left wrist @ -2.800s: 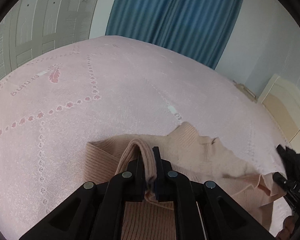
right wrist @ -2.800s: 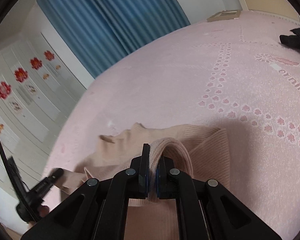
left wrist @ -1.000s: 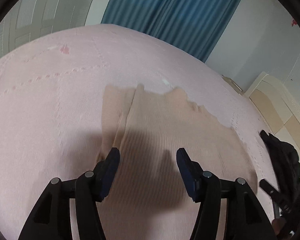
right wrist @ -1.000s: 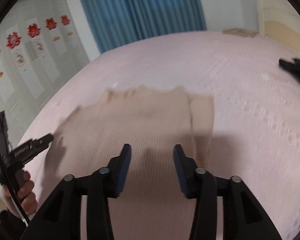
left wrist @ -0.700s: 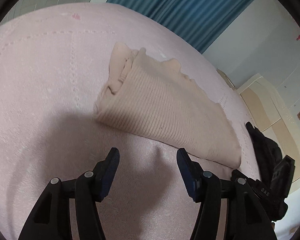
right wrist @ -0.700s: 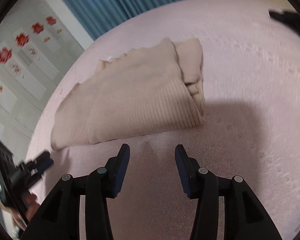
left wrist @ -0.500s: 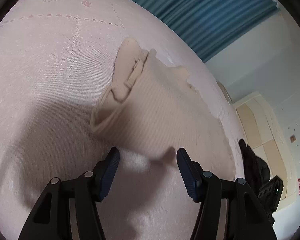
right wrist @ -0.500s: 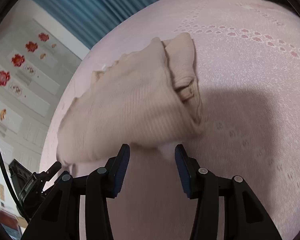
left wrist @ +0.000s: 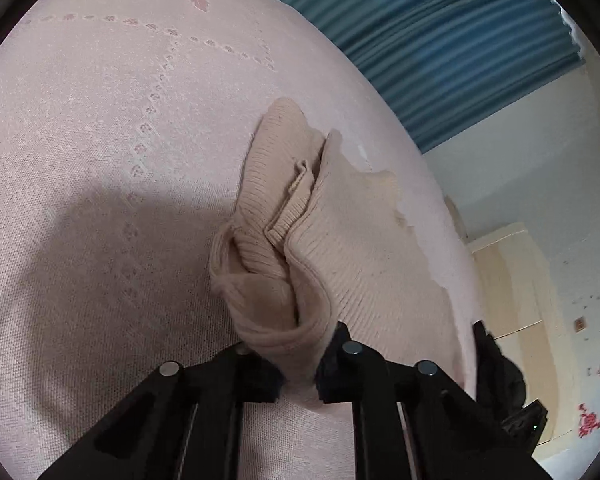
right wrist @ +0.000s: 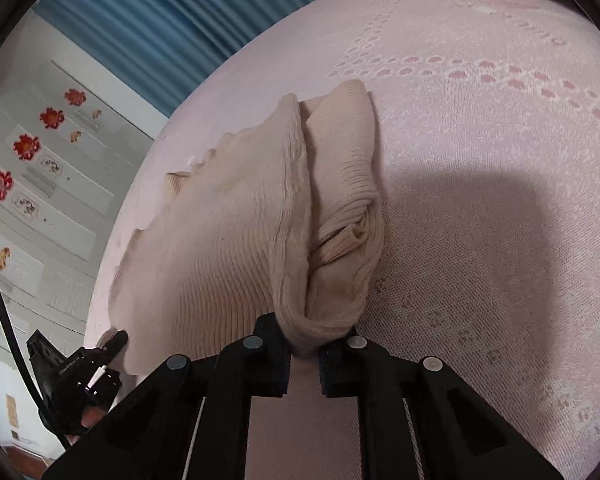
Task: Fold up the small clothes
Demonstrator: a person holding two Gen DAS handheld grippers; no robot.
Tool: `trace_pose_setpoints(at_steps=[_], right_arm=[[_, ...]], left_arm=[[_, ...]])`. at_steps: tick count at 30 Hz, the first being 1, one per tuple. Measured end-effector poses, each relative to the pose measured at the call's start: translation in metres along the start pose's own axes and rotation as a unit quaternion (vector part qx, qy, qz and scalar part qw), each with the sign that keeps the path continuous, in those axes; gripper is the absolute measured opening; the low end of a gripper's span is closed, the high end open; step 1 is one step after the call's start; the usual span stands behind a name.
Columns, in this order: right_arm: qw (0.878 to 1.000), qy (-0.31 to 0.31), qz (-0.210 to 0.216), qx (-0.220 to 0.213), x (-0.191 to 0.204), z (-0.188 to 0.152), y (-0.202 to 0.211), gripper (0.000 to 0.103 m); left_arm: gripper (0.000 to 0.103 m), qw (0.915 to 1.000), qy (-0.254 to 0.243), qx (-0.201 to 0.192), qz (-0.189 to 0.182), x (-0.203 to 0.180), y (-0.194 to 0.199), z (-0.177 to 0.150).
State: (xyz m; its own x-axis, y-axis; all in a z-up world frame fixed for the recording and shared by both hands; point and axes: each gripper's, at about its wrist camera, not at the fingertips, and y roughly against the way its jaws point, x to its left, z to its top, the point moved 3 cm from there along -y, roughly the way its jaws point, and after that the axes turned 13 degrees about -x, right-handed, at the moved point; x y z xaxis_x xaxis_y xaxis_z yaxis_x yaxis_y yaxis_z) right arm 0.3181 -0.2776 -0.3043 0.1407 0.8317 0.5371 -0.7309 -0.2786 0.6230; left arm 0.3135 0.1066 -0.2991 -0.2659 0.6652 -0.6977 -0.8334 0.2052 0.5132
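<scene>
Left wrist view: both tongs, left (left wrist: 298, 364) and right (right wrist: 304, 350), pinch the folded beige sweater (left wrist: 340, 240).

pink bedspread (left wrist: 100, 160), blue curtain (left wrist: 440, 48), possibly wardrobe (right wrist: 40, 184)

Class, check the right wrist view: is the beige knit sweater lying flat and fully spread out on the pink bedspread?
No. The beige knit sweater is folded into a thick layered bundle, its near corner between the right gripper fingers.

Beige ribbed knit sweater (left wrist: 352, 240), pale pink textured bedspread (left wrist: 100, 160) with darker pink petal-dot rows, blue pleated curtain (left wrist: 440, 48) far, red flower decals (right wrist: 24, 146) on white panels left, black plastic gripper fingers (right wrist: 268, 344)
</scene>
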Motion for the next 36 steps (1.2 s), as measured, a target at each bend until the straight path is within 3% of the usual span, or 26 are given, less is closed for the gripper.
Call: trace_pose_setpoints(at_steps=[4, 8, 13, 17, 21, 22, 24, 25, 31, 36], right_arm=[[1.000, 0.003, 0.016, -0.015, 0.006, 0.001, 0.014, 0.008], [0.999, -0.011, 0.035, -0.014, -0.001, -0.009, 0.038, 0.008], [0.999, 0.006, 0.032, -0.020, -0.002, -0.021, 0.075, 0.008], [0.999, 0.018, 0.028, -0.021, -0.007, -0.035, 0.105, 0.008], [0.999, 0.043, 0.005, -0.024, -0.009, -0.053, 0.132, 0.009], [0.998, 0.052, -0.007, -0.021, -0.008, -0.056, 0.135, 0.014], [0.996, 0.080, -0.043, -0.020, -0.006, -0.059, 0.141, 0.023], [0.994, 0.092, -0.053, -0.022, -0.003, -0.058, 0.143, 0.024], [0.976, 0.145, -0.127, -0.098, 0.023, -0.051, 0.171, 0.036], [0.965, 0.221, -0.103, -0.099, 0.074, -0.066, 0.153, 0.038]], left_arm=[[0.010, 0.9999, -0.007, -0.008, -0.011, -0.002, 0.016, -0.001], [0.010, 0.9999, -0.014, 0.000, 0.003, 0.003, 0.036, -0.013], [0.010, 0.9983, -0.057, 0.000, 0.000, 0.001, 0.078, -0.034], [0.010, 0.9983, -0.058, 0.011, 0.003, 0.009, 0.104, -0.055], [0.013, 0.9963, -0.084, 0.014, 0.007, 0.008, 0.124, -0.067], [0.015, 0.9956, -0.092, 0.014, 0.014, 0.010, 0.127, -0.068], [0.028, 0.9949, -0.095, 0.018, 0.031, 0.015, 0.125, -0.064], [0.036, 0.9949, -0.091, 0.019, 0.038, 0.018, 0.123, -0.061], [0.040, 0.9993, -0.023, 0.029, 0.002, 0.039, 0.113, -0.044], [0.041, 0.9990, -0.024, 0.037, -0.003, 0.040, 0.109, -0.042]])
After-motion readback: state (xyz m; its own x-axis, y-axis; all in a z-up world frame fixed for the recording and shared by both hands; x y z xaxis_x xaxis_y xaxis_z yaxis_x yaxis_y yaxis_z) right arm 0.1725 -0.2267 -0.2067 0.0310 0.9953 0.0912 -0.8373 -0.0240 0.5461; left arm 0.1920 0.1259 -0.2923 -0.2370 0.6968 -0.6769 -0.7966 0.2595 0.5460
